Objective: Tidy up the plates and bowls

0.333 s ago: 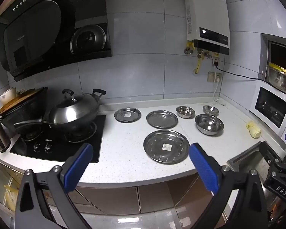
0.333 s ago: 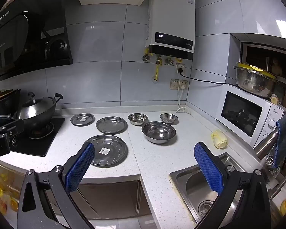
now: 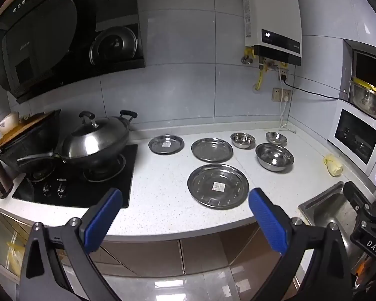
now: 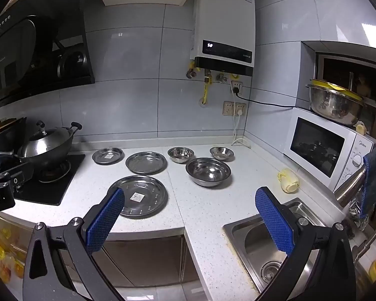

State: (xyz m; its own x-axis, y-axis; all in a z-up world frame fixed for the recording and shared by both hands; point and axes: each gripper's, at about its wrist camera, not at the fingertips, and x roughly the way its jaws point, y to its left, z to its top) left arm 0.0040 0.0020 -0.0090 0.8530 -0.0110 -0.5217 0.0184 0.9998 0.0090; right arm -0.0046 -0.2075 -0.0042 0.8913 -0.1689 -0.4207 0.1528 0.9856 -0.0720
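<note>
Three steel plates lie on the white counter: a large plate [image 3: 218, 186] [image 4: 139, 196] in front, a medium plate [image 3: 211, 149] [image 4: 146, 162] behind it, a small plate [image 3: 165, 144] [image 4: 108, 155] at the back left. Three steel bowls stand to their right: a large bowl [image 3: 274, 156] [image 4: 208, 171] and two small bowls [image 3: 242, 140] [image 3: 276, 138] behind it, also in the right wrist view [image 4: 180, 154] [image 4: 221, 153]. My left gripper [image 3: 185, 219] is open and empty, held before the counter edge. My right gripper [image 4: 190, 222] is open and empty, off the counter's front.
A lidded wok [image 3: 96, 140] sits on the black hob [image 3: 72, 185] at the left. A sink [image 4: 270, 240] is at the right front, a microwave [image 4: 323, 148] beyond it, a yellow cup [image 4: 288, 179] lying on the counter [image 3: 163, 200].
</note>
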